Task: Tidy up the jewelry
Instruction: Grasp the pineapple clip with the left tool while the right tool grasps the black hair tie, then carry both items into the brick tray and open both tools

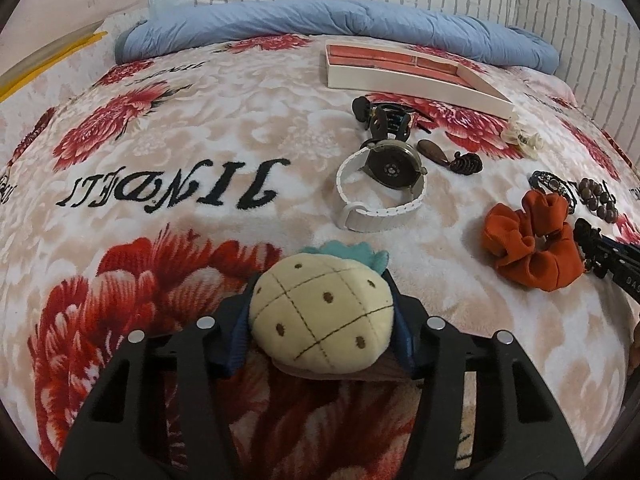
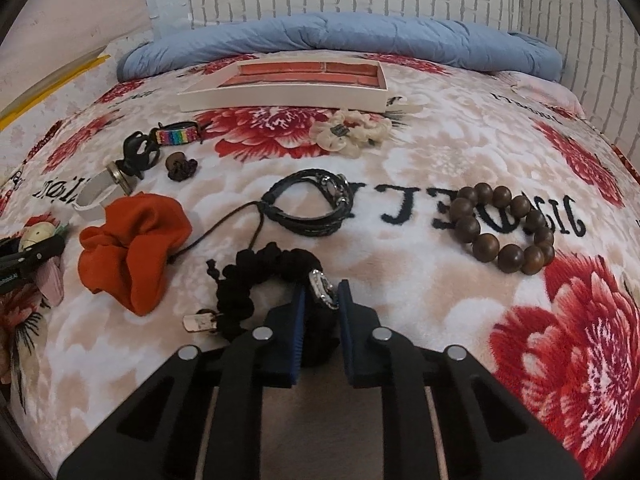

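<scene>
1. Left wrist view: the left tool (image 1: 320, 312) clamps a plush pineapple (image 1: 320, 314) above the bed (image 1: 200, 128); the white-strapped watch (image 1: 380, 184) lies ahead, before the tray (image 1: 400, 76)
2. Right wrist view: the right tool (image 2: 321, 312) pinches a black braided bracelet (image 2: 260, 276) resting on the bed, the orange scrunchie (image 2: 132, 240) to its left

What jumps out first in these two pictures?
A plush pineapple clamped in the left gripper fills the near foreground. The right gripper straddles a black braided bracelet on the flowered blanket. An orange scrunchie lies left, and a tray sits farther back.
</scene>
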Motion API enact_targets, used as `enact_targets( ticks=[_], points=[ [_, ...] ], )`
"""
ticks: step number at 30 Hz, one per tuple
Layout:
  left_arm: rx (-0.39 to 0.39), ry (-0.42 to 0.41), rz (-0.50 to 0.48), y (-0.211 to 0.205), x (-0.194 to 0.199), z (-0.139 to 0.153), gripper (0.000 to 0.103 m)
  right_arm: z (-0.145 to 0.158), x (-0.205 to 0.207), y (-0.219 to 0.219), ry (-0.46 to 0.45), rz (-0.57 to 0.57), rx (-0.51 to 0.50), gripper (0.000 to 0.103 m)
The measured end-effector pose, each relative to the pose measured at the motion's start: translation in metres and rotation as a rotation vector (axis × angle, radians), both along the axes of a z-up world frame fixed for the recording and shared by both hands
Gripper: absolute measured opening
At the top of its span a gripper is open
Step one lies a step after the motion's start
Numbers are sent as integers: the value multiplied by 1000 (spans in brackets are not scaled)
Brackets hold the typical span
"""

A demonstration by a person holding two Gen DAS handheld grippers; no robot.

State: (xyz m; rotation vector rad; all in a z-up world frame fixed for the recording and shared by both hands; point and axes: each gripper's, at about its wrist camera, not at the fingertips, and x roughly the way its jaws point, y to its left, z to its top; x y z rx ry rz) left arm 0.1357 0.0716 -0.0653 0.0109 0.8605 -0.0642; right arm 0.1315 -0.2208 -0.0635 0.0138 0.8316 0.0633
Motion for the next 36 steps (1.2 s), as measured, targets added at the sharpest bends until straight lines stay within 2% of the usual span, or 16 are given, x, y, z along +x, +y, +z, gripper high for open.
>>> enact_targets(
  ticks=[9,19,22,28,36],
  points=[
    [0,-29,22,3,-5,12,53,20,-7,-6,-69,-7,23,16],
    [-23,-134,8,-2,21,64,52,58,25,-16,-159,-6,65,15],
    [-9,-171,3,-6,42,85,52,70,45,-15,-186,-2,57,16],
    [10,-206,-19,-26,110,121,52,95,105,-16,-222,-1,61,16],
    [33,-216,-25,-51,211,132,52,110,198,-14,-233,-4,30,15]
  ],
)
